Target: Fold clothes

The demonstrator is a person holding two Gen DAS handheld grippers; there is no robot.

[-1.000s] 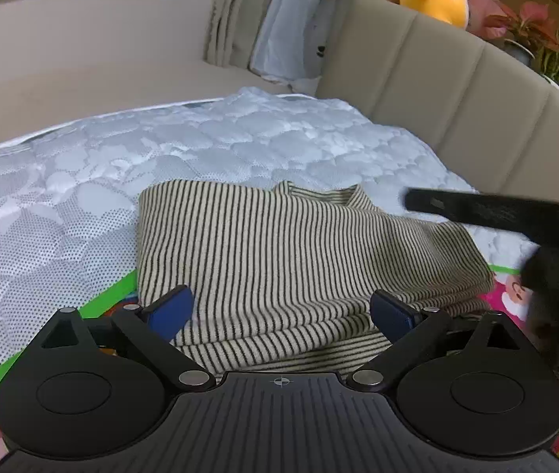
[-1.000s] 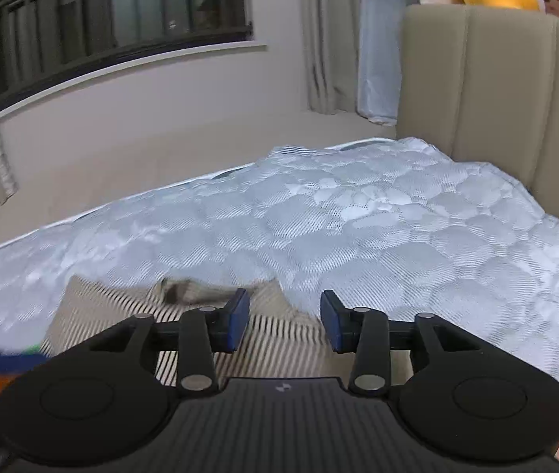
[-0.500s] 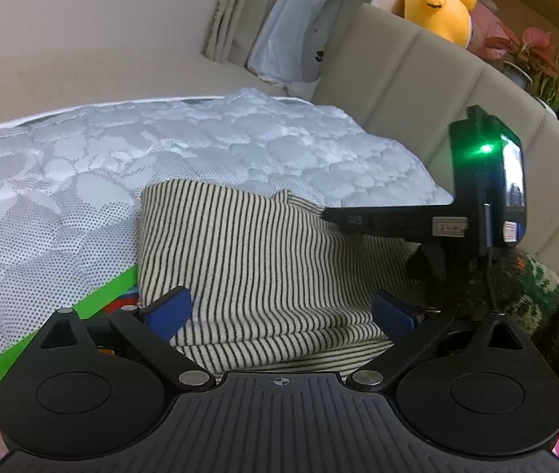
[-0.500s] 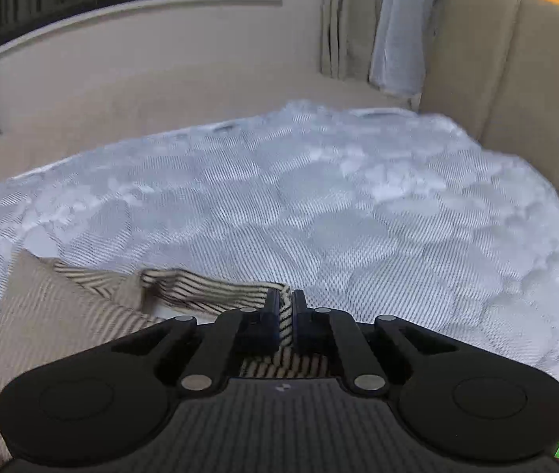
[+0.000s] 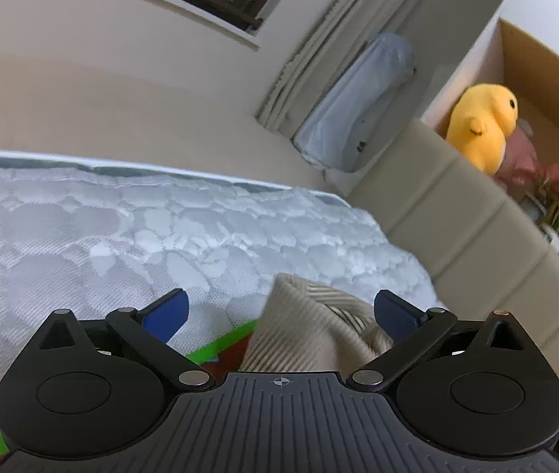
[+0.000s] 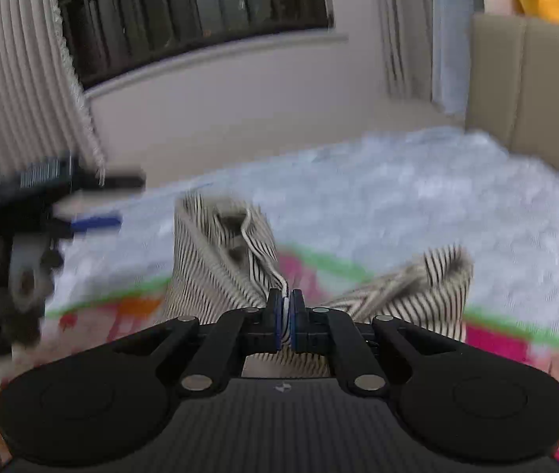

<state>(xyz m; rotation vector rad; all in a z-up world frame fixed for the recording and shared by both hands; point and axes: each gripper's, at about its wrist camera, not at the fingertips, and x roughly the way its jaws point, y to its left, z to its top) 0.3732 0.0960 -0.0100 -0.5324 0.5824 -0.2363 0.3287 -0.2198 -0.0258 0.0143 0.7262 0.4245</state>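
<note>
A beige sweater with thin dark stripes (image 6: 216,260) hangs bunched above the bed. My right gripper (image 6: 286,315) is shut on a thin edge of it, and the cloth drapes away on both sides. In the left wrist view my left gripper (image 5: 279,311) stands wide open. A raised fold of the sweater (image 5: 307,331) comes up between its blue pads, nearer the right one, and neither pad presses on it. In the right wrist view the left gripper shows blurred at the left edge, with one of its blue fingers (image 6: 94,221) toward the sweater.
The white quilted mattress (image 5: 122,236) stretches ahead. A colourful mat with a green border (image 6: 319,264) lies under the sweater. A beige padded headboard (image 5: 476,244) lines the right side, with a yellow plush toy (image 5: 480,134) and a potted plant (image 5: 555,197) behind it.
My right gripper has shut on the sweater's edge and lifted it off the bed. My left gripper has risen and rolled, still open, and the flat sweater now bunches up between its pads.
</note>
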